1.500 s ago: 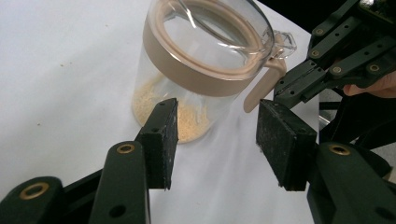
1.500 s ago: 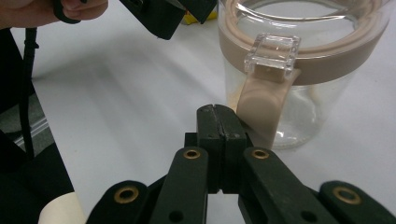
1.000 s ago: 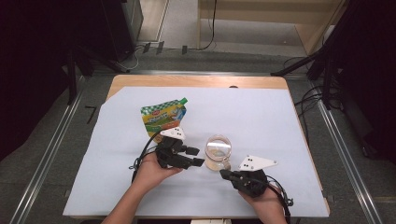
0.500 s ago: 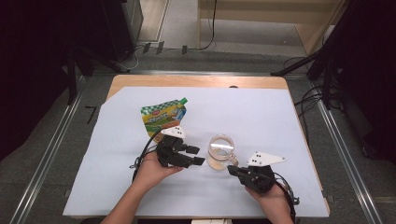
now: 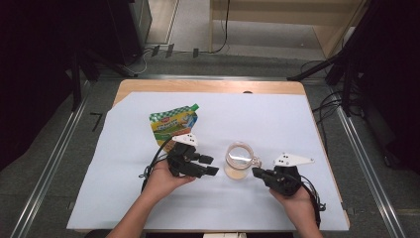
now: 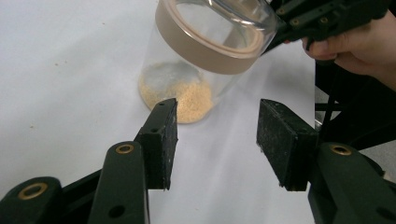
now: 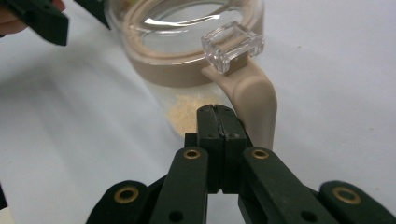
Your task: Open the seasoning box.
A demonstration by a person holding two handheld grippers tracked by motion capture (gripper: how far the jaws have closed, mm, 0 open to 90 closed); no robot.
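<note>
Right gripper view: right gripper (image 7: pixel 218 112) closed, empty, seemingly touching jar (image 7: pixel 187 60) handle.

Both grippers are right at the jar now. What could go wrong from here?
1. The right gripper is shut with nothing between its pads, beside the handle; a nudge might tip the jar and shift the powder.
2. The left gripper is open short of the jar, so nothing steadies it.
3. The pouch lies behind the left hand; drawing back might knock it.
</note>
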